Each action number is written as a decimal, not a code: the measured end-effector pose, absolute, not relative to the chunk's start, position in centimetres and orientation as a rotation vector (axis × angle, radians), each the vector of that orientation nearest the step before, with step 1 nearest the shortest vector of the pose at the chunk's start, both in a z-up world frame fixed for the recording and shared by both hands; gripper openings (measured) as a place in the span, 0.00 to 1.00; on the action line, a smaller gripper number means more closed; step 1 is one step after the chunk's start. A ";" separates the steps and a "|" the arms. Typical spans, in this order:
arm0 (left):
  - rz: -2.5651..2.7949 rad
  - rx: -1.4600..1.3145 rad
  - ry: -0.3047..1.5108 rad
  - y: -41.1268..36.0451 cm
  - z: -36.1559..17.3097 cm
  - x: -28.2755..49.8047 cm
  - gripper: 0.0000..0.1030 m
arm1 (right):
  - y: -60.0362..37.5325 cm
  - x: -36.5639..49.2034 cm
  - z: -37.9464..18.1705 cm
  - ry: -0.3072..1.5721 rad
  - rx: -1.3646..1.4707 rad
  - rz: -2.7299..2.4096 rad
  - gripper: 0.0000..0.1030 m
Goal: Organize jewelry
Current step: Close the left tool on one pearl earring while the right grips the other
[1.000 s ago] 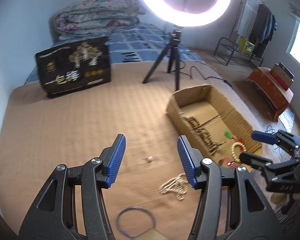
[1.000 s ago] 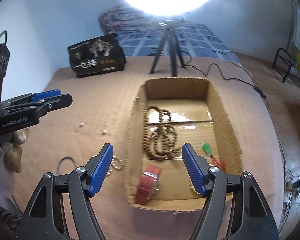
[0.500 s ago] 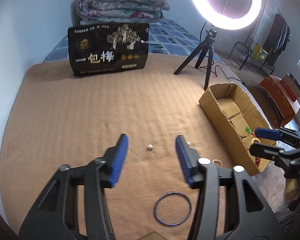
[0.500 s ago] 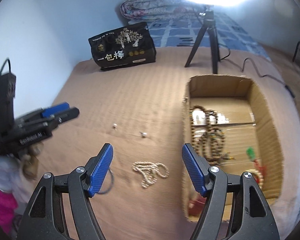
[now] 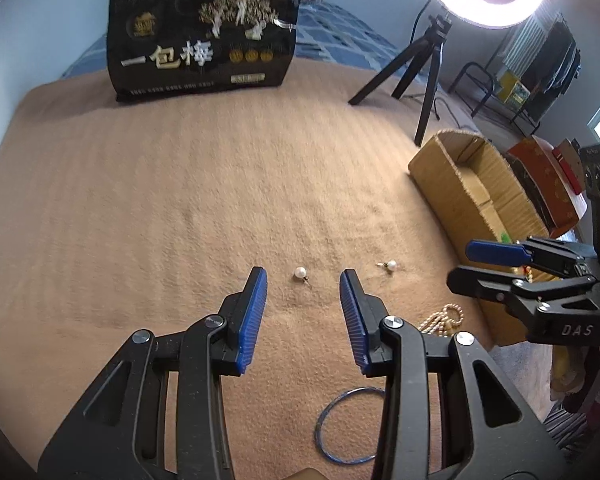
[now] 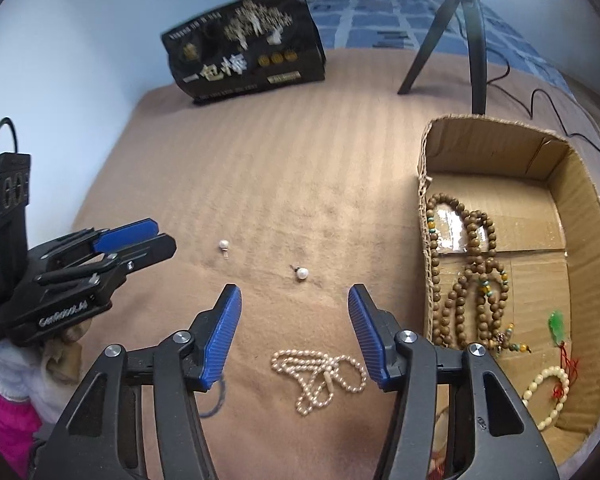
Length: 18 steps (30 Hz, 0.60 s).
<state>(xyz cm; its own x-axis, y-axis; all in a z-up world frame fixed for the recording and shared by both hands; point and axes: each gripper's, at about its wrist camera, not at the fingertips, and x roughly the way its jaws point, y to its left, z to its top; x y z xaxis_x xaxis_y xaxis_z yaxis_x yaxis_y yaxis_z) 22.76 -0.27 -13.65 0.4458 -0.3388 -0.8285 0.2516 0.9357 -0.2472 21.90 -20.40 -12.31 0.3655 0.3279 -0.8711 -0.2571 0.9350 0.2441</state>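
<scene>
My left gripper (image 5: pixel 303 278) is open and empty, low over the tan blanket, with a pearl earring (image 5: pixel 299 272) just ahead between its fingertips. A second pearl earring (image 5: pixel 391 266) lies to its right. A blue bangle (image 5: pixel 350 424) lies under its right arm. My right gripper (image 6: pixel 295 294) is open and empty above a white pearl necklace (image 6: pixel 320 372); one earring (image 6: pixel 302 273) lies just ahead of it, the other (image 6: pixel 223 245) to the left. The cardboard box (image 6: pixel 592 240) at the right holds brown bead strands (image 6: pixel 474 276), a green pendant (image 6: pixel 557 326) and a cream bracelet (image 6: pixel 548 390).
A black printed bag (image 5: pixel 204 36) stands at the back of the blanket. A ring light on a tripod (image 5: pixel 432 64) stands behind the box. The left gripper shows at the left of the right wrist view (image 6: pixel 136 240); the right gripper shows at the right of the left wrist view (image 5: pixel 484 264).
Both grippers have swung left, away from the box, and dropped closer to the blanket. The left now faces the left earring; the right is over the pearl necklace.
</scene>
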 end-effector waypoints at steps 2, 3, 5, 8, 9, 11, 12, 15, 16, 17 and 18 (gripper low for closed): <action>-0.372 -0.080 1.058 -0.5 -14.3 23.0 0.33 | -20.0 22.3 -12.9 1.146 0.049 0.377 0.49; -0.375 -0.072 1.062 -0.7 -14.5 23.1 0.33 | -19.8 22.5 -13.2 1.153 0.036 0.380 0.48; -0.381 -0.065 1.069 -0.9 -15.1 23.3 0.33 | -19.5 22.8 -13.6 1.164 0.027 0.388 0.47; -0.385 -0.070 1.078 -1.0 -15.6 23.6 0.33 | -19.2 23.3 -14.0 1.177 0.011 0.379 0.47; -0.387 -0.072 1.080 -1.1 -15.8 23.7 0.33 | -19.2 23.5 -14.1 1.178 0.008 0.373 0.47; -0.391 -0.067 1.084 -1.3 -16.1 23.9 0.32 | -19.2 23.8 -14.1 1.181 0.017 0.364 0.45; -0.394 -0.061 1.086 -1.5 -16.2 24.0 0.30 | -19.3 24.0 -14.0 1.179 0.026 0.360 0.44; -0.399 -0.051 1.089 -1.9 -16.4 24.2 0.30 | -19.6 24.2 -13.7 1.174 0.038 0.353 0.44; -0.400 -0.050 1.088 -1.9 -16.4 24.2 0.30 | -19.6 24.2 -13.7 1.173 0.037 0.351 0.44; -0.402 -0.049 1.088 -2.0 -16.5 24.1 0.30 | -19.6 24.1 -13.6 1.170 0.034 0.349 0.42; -0.404 -0.047 1.086 -2.0 -16.5 24.1 0.30 | -19.5 24.1 -13.5 1.166 0.027 0.352 0.38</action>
<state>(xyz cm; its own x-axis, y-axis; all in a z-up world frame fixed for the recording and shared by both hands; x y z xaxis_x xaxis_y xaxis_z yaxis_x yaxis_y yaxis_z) 24.12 -2.01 -16.47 0.4005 -0.3421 -0.8500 0.2962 0.9262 -0.2332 24.11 -19.55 -13.45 0.3452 0.2850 -0.8942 -0.2571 0.9450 0.2019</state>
